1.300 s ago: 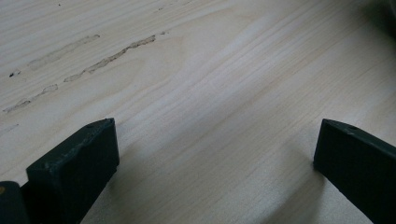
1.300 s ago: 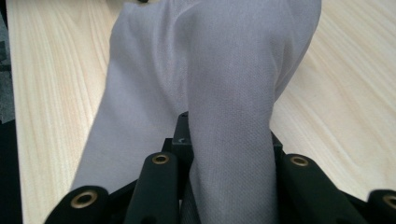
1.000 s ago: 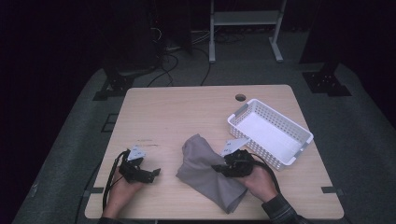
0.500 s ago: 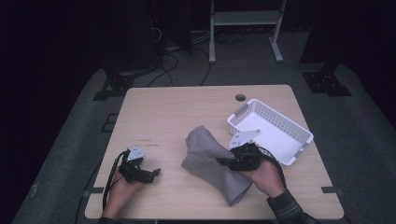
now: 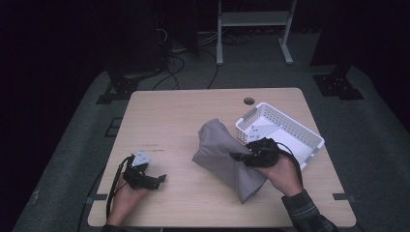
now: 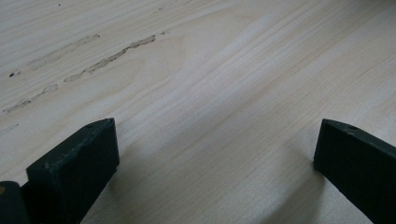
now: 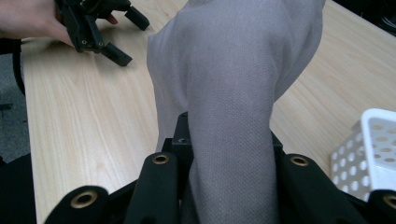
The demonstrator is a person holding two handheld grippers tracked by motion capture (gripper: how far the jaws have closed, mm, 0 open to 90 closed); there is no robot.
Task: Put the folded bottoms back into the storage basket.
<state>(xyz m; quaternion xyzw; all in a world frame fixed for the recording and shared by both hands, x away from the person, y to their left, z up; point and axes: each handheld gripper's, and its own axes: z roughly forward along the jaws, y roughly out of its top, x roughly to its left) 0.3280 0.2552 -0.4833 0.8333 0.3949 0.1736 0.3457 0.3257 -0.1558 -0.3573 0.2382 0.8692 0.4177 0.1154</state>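
Looking down from the high view, the grey cloth (image 5: 225, 157) is seen pinched by the right hand-held gripper (image 5: 241, 157), its length running from eleven to five o'clock on the worktop (image 5: 169, 116); the basket (image 5: 290, 133) lies at two o'clock, nearer this hand. In the left gripper view, the left hand-held gripper (image 6: 215, 172) is held wide open over bare wood. In the right gripper view, cloth is clamped between the jaws.

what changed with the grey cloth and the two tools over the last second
The right tool, shut on the grey fabric cloth, rose and shifted toward the white perforated plastic basket, pulling the cloth up from lying flat into a raised bunch with its lower end still on the light wooden table. The left tool stayed open and resting in place, and the basket did not move.
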